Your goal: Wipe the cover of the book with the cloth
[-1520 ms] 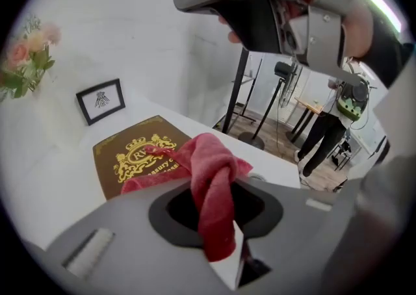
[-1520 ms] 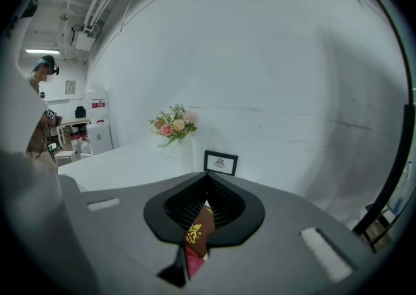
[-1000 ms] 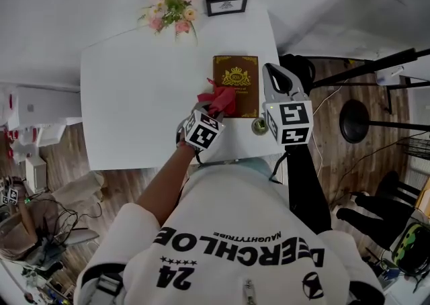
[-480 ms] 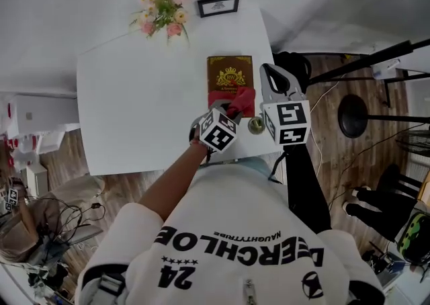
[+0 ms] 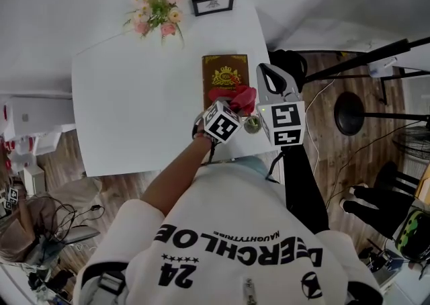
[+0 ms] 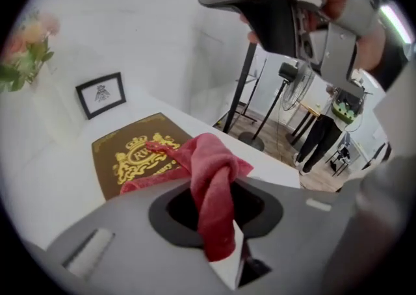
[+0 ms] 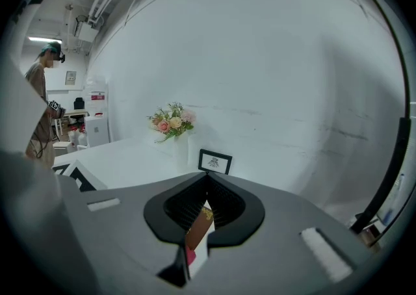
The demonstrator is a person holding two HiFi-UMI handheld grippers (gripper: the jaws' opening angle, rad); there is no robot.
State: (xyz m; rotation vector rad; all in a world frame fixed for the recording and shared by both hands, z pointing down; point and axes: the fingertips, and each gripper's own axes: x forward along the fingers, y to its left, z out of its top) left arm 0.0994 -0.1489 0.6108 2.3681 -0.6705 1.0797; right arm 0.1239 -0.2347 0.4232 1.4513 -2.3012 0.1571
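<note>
— What was held in the left gripper [image 6: 218, 222]?

— Its jaws were clamped on a red cloth [image 6: 211, 183], pinched at a fold. The loose end was draped over the near part of the book [image 6: 133, 154].

— And the right gripper [image 7: 197, 238]?

— Its jaws were drawn almost together, with only a thin slit left between them, and nothing was gripped. A sliver of brown cover and a speck of red were glimpsed through the slit.

— Where was the book found?

— It was laid flat, cover up, on the white table [image 5: 134, 109], close to the right-hand edge. A gold crest was shown on its brown cover. The left gripper was held over the book's near end. The right one was held just beside the book, at the table's right edge.

— What else was recorded?

— A small framed picture [image 5: 213, 4] was stood beyond the book at the far edge. A bunch of pink and cream flowers [image 5: 153, 13] was set to its left. A small round object [image 5: 252, 124], too small to be identified, was seen between the two marker cubes near the front edge.
</note>
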